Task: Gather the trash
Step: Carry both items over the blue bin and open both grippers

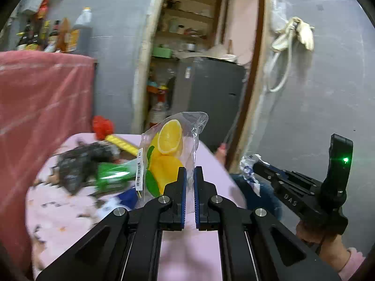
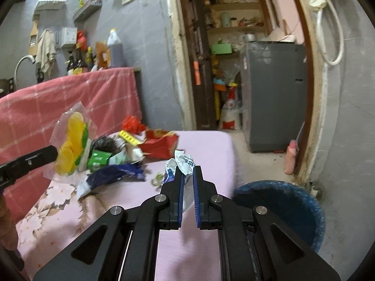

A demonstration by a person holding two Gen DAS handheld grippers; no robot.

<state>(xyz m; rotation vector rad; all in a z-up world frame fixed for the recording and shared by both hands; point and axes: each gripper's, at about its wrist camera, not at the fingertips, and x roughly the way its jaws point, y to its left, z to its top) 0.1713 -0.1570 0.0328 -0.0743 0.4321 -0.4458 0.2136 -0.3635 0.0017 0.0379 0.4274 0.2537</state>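
We are clenching the lemon-print bag (image 1: 168, 149) in our left gripper (image 1: 190, 175) and crumpled white paper (image 2: 184, 164) in our right gripper (image 2: 186, 175), probably lifting both clear to drop into the blue bin (image 2: 281, 208).

Both your views are evenly lit by soft indoor light, source out of frame; shadows are faint. Fisheye bending is strong: the doorframe (image 2: 314, 89) bows and black corners ring each picture. Your left view shows motion blur on the trash pile (image 1: 89, 168) and the red cloth (image 1: 42, 107); the lemon bag (image 1: 168, 149) stays sharp. A green LED (image 1: 345, 159) flares. Your right view is sharper, though the bin (image 2: 281, 210) is soft.
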